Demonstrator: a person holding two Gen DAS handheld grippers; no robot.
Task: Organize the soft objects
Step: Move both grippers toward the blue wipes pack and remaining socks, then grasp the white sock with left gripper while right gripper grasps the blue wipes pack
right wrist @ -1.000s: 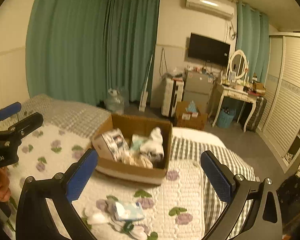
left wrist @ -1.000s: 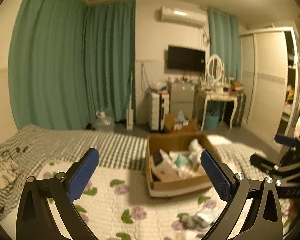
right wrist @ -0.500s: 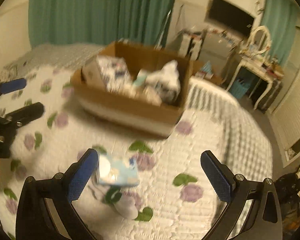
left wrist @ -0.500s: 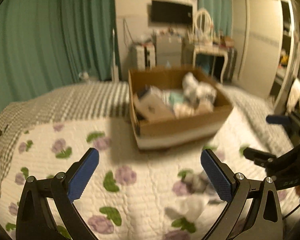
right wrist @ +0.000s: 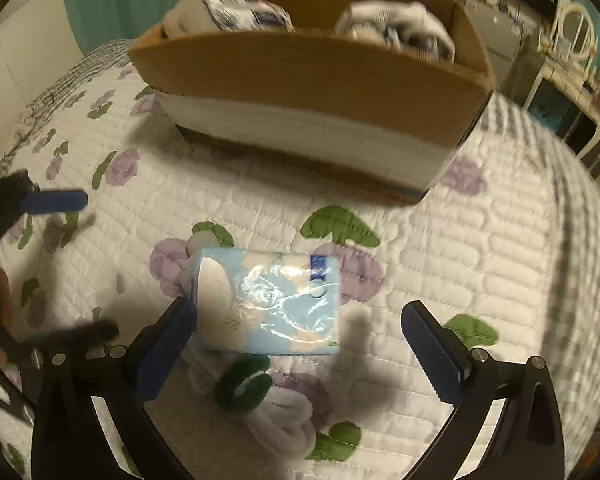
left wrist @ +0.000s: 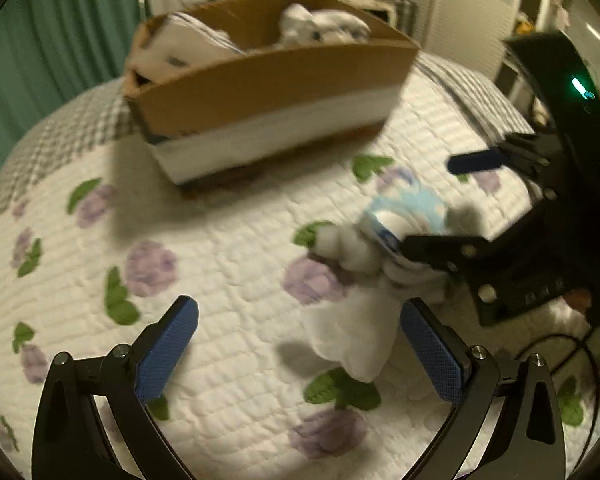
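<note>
Cardboard box at the far side of the bed already holds several soft bundles. A blue tissue pack and white socks remain on the quilt, between the spread right tongs; left tongs spread, empty.

Bed with white floral quilt. Directly on it: cardboard box at far side, light-blue tissue pack in front, resting partly on a pile of white socks.
</note>
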